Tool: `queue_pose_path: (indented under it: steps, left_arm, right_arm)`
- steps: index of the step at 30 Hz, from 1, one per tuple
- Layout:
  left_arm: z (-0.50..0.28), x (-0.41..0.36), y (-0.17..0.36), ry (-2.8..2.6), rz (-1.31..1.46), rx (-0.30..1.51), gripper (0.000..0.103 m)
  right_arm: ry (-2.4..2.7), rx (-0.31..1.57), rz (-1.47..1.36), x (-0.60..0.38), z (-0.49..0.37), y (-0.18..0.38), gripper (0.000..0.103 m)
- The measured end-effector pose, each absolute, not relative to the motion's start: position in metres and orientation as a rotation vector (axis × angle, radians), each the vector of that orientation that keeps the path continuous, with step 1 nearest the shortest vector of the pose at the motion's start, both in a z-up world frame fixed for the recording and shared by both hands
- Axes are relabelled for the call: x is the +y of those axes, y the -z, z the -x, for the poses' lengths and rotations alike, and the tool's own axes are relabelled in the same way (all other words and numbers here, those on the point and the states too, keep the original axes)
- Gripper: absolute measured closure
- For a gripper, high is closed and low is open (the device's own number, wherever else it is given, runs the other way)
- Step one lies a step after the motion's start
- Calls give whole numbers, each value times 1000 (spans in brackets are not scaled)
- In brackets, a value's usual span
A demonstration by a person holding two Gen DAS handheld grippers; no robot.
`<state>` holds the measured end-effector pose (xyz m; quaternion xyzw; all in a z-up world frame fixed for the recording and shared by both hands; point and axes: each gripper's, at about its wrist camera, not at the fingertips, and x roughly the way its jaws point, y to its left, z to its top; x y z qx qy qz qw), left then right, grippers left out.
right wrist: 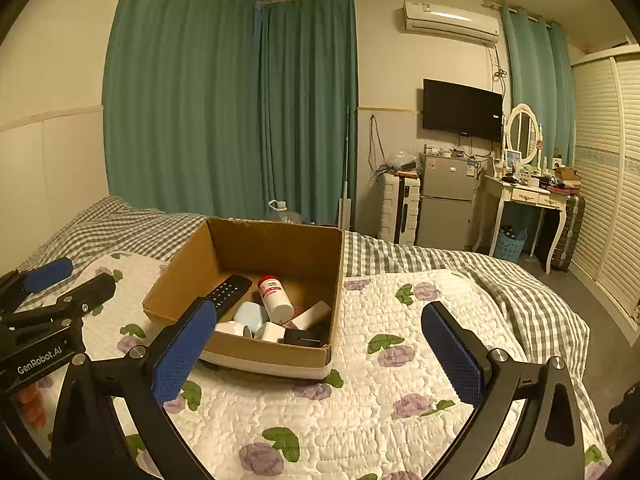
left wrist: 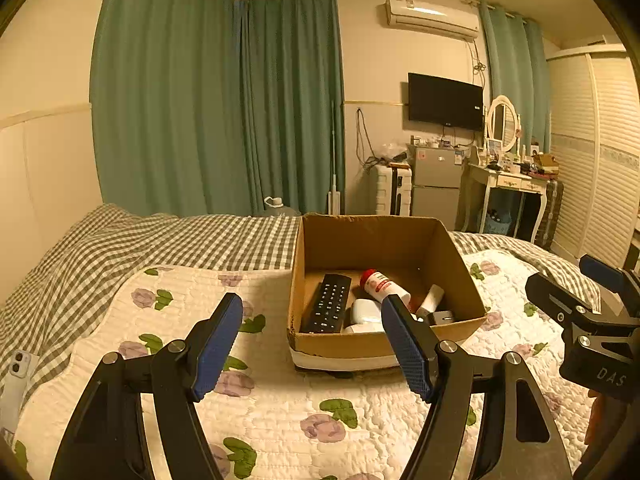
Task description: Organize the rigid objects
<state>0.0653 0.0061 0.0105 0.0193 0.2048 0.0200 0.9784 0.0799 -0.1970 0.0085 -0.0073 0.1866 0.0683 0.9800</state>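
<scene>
Cardboard box (left wrist: pixel 376 240) on the quilt (left wrist: pixel 280 412), both grippers released.
We see the flat black remote (left wrist: pixel 329 304) inside, long axis toward 1 o'clock; the left gripper (left wrist: pixel 312 344) and right gripper (right wrist: pixel 320 350) hold nothing.

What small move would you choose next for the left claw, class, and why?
Probably swing the left claw left toward the phone lying on the checked sheet at the bed's edge. Both claws are open and hold nothing, and the remote and red-capped bottle already lie in the cardboard box.
</scene>
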Motion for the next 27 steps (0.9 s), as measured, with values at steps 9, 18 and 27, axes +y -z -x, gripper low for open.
queue_pose_path:
  steps: [9,18,27]
  left_arm:
    - [-65,3,-10,-45,-58,412,28]
    - [-64,5,-8,-48,-44,413,28]
    - [-64,4,-8,-44,-43,417,28]
  right_arm:
    - [-115,391,41,-195,-83,-5,0]
    - [-115,396,59,-193,-84,-3,0]
    - [-114,405,62,-192,-85,-2,0]
